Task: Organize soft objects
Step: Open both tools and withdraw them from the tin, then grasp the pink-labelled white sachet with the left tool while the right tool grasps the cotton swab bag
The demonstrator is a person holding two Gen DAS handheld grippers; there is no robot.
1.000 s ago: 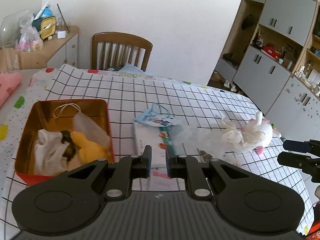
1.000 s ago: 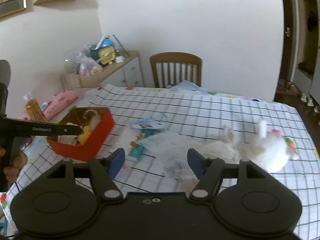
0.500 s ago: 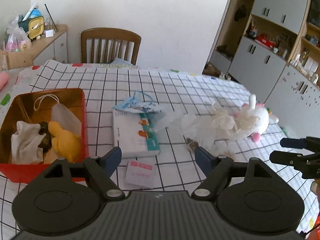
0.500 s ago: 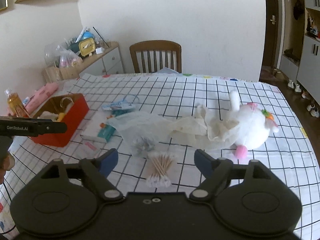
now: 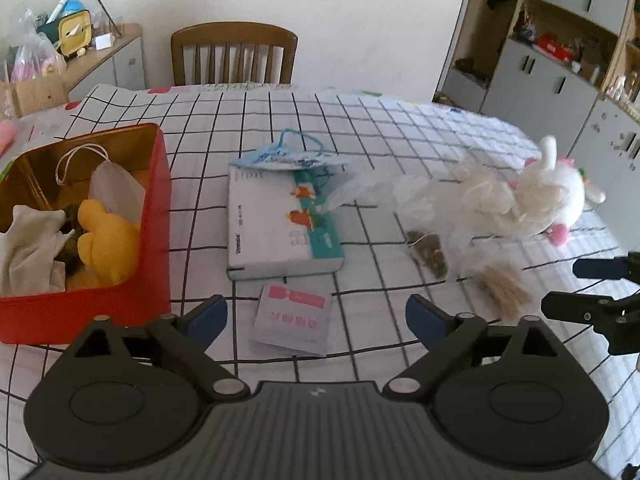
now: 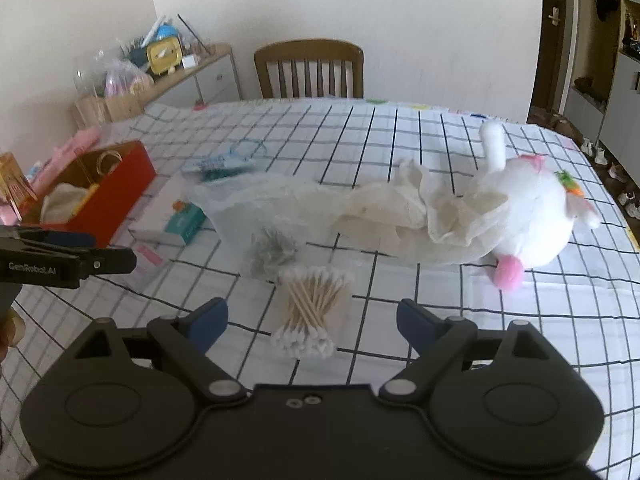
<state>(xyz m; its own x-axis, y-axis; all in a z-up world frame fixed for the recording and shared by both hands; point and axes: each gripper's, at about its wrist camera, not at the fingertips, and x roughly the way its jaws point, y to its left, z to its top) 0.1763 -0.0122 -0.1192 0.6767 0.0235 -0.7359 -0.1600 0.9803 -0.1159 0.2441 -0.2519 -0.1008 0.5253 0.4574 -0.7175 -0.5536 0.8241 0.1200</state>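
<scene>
Both grippers held low over the bench, fingers spread wide, nothing gripped.

Landmark: red box. Left gripper sits just right of the box, level, aimed across the bench over a small packet; fingers apart. Right gripper is farther right of the box, fingers apart, above a swab bundle. Inside the box: yellow plush and a white cloth. White plush lies on its side well right of the box, a crumpled bag trailing from it toward a flat carton beside the box.
</scene>
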